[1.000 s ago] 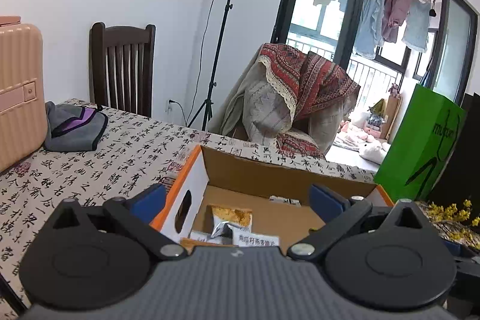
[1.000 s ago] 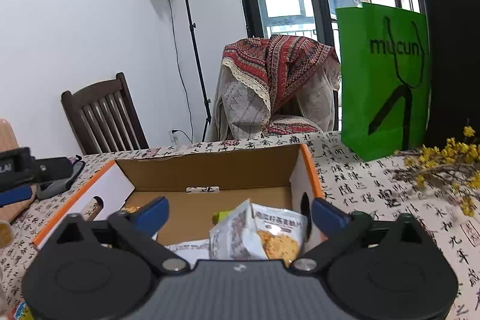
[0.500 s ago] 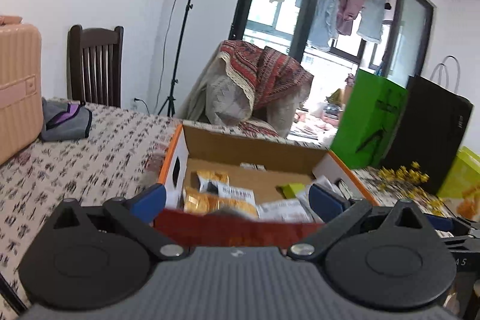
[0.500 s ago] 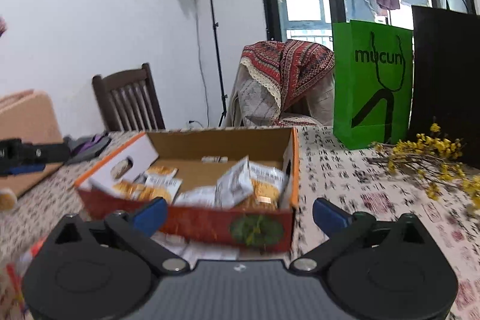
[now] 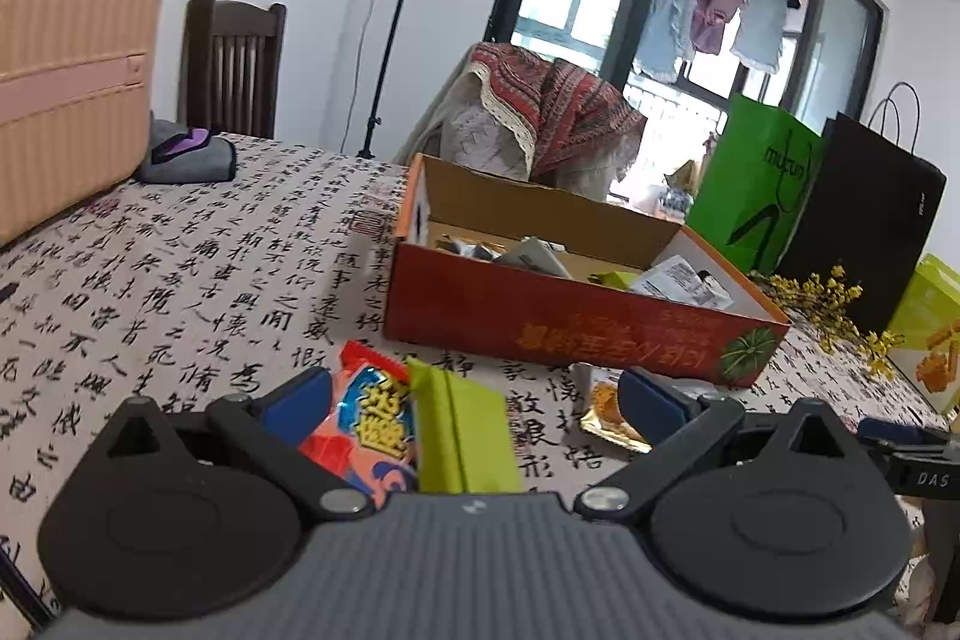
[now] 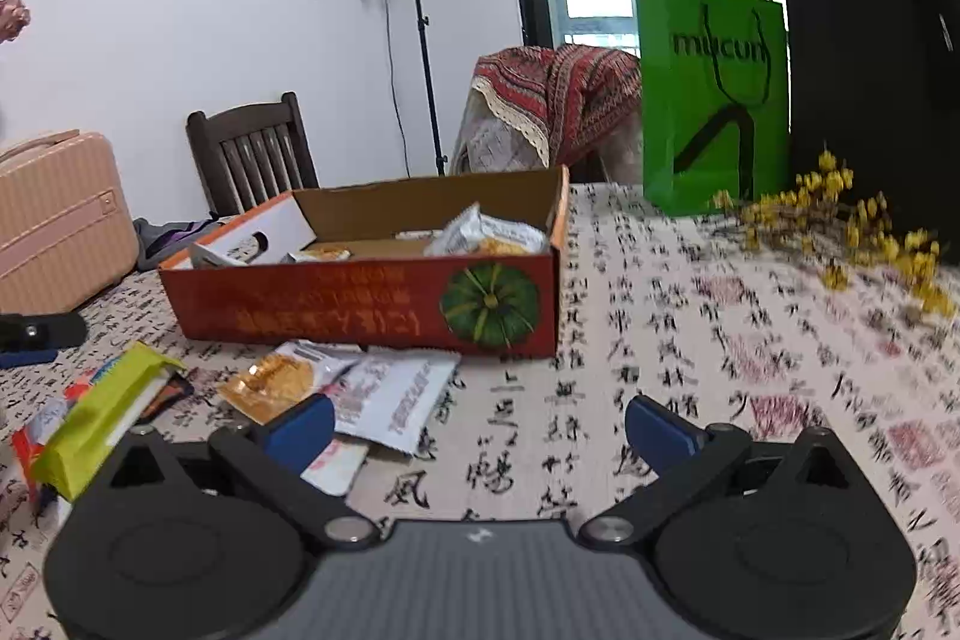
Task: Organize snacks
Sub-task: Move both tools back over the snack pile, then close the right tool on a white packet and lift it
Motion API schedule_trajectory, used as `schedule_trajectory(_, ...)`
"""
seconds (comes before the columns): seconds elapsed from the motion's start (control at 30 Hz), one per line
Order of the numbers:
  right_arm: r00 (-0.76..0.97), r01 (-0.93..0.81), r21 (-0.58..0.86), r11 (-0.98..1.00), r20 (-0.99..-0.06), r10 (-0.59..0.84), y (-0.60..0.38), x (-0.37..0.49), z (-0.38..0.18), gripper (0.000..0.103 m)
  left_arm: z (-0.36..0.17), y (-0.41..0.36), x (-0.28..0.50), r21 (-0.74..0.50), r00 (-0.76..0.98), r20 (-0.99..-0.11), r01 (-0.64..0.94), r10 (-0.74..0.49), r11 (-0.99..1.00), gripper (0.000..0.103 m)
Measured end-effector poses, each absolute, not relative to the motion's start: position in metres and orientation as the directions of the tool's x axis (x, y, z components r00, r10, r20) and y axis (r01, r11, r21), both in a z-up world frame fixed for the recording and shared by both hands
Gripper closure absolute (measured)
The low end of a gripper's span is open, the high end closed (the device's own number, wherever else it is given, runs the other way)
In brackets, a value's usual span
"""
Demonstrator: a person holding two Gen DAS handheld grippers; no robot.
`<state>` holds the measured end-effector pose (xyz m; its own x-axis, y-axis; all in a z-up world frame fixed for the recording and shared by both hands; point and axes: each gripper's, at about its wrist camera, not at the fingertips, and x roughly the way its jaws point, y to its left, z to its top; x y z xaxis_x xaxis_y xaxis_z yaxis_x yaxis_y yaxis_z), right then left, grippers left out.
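Note:
A red cardboard box (image 5: pixel 576 334) (image 6: pixel 360 307) with a pumpkin picture stands on the calligraphy tablecloth and holds several snack packets. In front of it lie loose packets: a green one (image 5: pixel 462 430) (image 6: pixel 99 412), a red-and-blue one (image 5: pixel 372 418), an orange cracker packet (image 5: pixel 609 406) (image 6: pixel 273 379) and a white one (image 6: pixel 396 394). My left gripper (image 5: pixel 474 400) is open just above the green and red packets, gripping nothing. My right gripper (image 6: pixel 480 424) is open over bare cloth, its left finger (image 6: pixel 300 424) next to the white packet.
A pink suitcase (image 5: pixel 66 70) and a grey pouch (image 5: pixel 186 157) sit at the table's left. A green bag (image 6: pixel 714 94), a black bag (image 6: pixel 870 94) and yellow dried flowers (image 6: pixel 840 220) stand right of the box. A yellow-green carton (image 5: pixel 927 334) is at the far right.
Both grippers have pulled back from over the box toward the table's near side. The box's red front and the loose packets before it have come into view.

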<state>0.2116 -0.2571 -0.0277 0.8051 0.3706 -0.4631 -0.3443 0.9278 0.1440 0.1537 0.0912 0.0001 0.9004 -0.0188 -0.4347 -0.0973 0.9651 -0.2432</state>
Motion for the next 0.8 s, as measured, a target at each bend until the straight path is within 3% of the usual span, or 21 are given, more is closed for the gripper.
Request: schedule_trajectory(0.8, 0.808, -0.296, 0.164, 0.941, -0.481, 0.339, -0.2620, 0.2184, -0.0378, 0.000, -0.0041, 0.0958, 0.1452, -0.270, 0.916, -0.400, -0.083, -0.033, 0.959, 0.000)
